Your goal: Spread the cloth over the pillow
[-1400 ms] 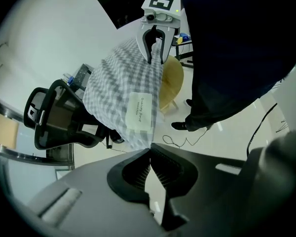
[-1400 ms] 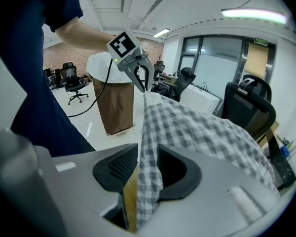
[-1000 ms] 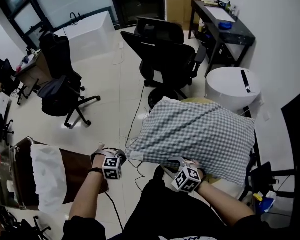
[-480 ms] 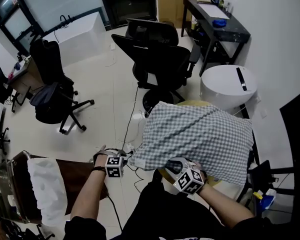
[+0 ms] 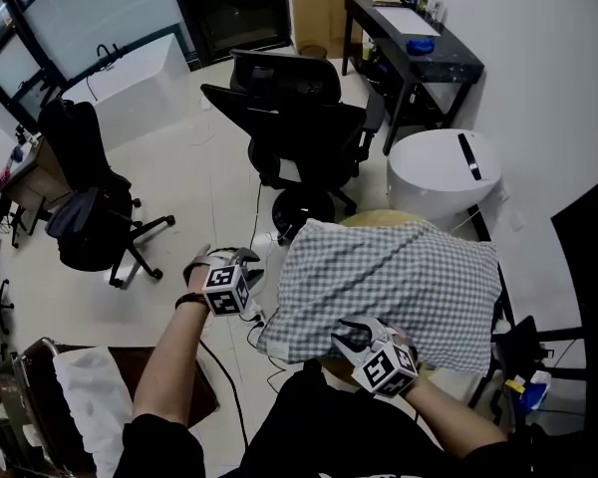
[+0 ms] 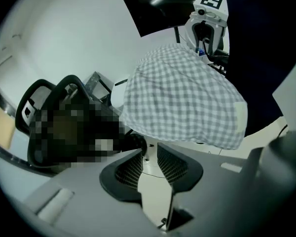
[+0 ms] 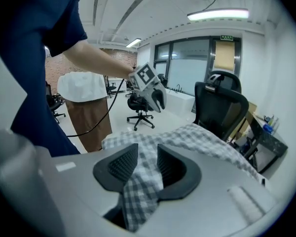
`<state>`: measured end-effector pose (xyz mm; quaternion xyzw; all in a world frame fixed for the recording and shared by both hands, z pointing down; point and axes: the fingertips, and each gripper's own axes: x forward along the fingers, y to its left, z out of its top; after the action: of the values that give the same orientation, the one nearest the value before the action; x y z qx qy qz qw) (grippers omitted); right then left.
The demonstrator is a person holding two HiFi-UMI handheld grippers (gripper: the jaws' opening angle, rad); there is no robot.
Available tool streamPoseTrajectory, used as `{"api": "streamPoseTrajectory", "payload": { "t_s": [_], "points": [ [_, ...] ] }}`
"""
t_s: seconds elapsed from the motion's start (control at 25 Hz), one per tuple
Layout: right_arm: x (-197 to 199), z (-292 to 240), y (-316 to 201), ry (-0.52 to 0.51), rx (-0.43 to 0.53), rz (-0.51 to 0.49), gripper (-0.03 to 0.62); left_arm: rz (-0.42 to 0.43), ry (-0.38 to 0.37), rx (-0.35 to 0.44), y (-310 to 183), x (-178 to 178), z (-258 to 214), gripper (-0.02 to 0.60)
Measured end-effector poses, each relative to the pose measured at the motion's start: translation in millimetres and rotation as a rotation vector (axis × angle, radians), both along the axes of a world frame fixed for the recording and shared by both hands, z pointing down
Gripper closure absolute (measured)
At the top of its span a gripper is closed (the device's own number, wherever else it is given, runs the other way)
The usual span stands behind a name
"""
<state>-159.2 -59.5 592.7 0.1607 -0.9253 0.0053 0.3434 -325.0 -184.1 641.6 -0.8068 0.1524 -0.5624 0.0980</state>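
Observation:
A grey-and-white checked cloth [image 5: 394, 287] lies draped over the pillow, which shows only as a pale patch [image 6: 240, 116] at one end. My right gripper [image 5: 353, 331] is at the cloth's near edge, shut on a fold of it [image 7: 142, 177]. My left gripper [image 5: 231, 259] hangs left of the cloth's corner, apart from it. Its jaws stand open with only floor between them [image 6: 149, 158]. The left gripper view shows the covered pillow [image 6: 180, 100] ahead, with the right gripper [image 6: 207, 21] behind it.
The pillow rests on a round tan table [image 5: 371, 217]. Behind it stand a black office chair [image 5: 299, 127], a white round drum [image 5: 441, 172] and a black desk [image 5: 419, 53]. A brown box with white fabric [image 5: 80, 406] sits at the lower left. Cables [image 5: 264, 317] trail on the floor.
My left gripper has let go of the cloth's corner and opened, then moved up and to the left. The freed corner has dropped against the pillow. The right gripper keeps its hold.

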Motion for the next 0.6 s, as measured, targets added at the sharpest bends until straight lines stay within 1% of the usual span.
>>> {"api": "streamPoseTrajectory", "payload": {
  "t_s": [0.16,0.28,0.44,0.6],
  "points": [
    [4.6,-3.6,-10.6,-0.008,-0.007,0.059,0.460,0.092,-0.006,0.034,-59.3,26.5,-9.6,0.499],
    [10.0,-4.4,-18.8,-0.008,-0.012,0.108,0.459,0.159,-0.021,0.026,-90.8,44.9,-7.3,0.499],
    [15.7,-13.7,-27.8,-0.029,-0.014,0.178,0.459,0.222,0.019,-0.044,-113.6,70.2,0.5,0.499],
    [20.8,-31.0,-40.2,-0.084,-0.012,0.252,0.461,0.267,0.041,-0.124,-127.7,90.3,16.7,0.499]
  ]
}}
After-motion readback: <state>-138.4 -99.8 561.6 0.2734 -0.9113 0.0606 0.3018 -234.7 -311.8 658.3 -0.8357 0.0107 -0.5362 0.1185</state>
